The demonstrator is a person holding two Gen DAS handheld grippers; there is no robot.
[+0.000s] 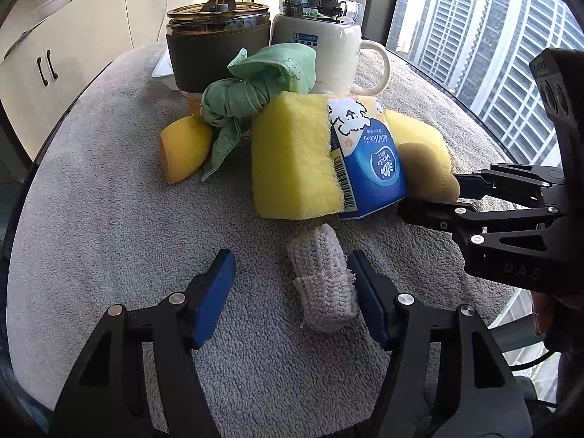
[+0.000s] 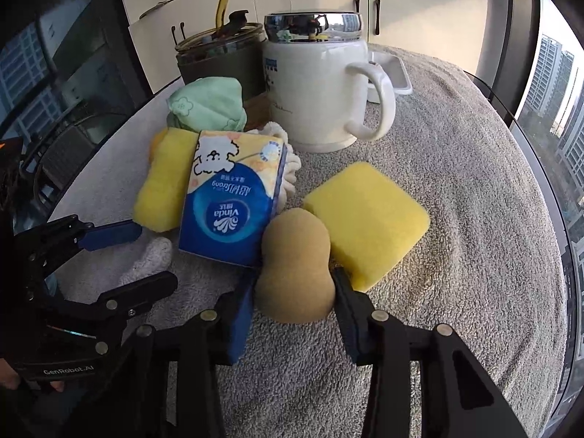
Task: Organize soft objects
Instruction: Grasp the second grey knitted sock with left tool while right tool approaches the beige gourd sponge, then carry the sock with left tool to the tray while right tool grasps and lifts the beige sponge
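Observation:
My left gripper (image 1: 290, 270) is open around a pale knitted roll (image 1: 323, 279), which lies against its right finger on the grey towel (image 1: 109, 189). My right gripper (image 2: 294, 292) is shut on a tan gourd-shaped sponge (image 2: 295, 270), also seen in the left wrist view (image 1: 427, 169). A blue Vinda tissue pack (image 2: 233, 200) leans on a yellow sponge block (image 1: 292, 160). A second yellow sponge (image 2: 368, 219) lies to the right. A knotted green cloth (image 1: 248, 91) and an orange-yellow wedge sponge (image 1: 184, 148) sit behind.
A white mug with a chrome lid (image 2: 314, 84) and a dark-sleeved glass cup with a straw (image 1: 219, 47) stand at the back. A small white tray (image 2: 390, 73) lies behind the mug. The round table's edge (image 1: 47, 138) borders windows.

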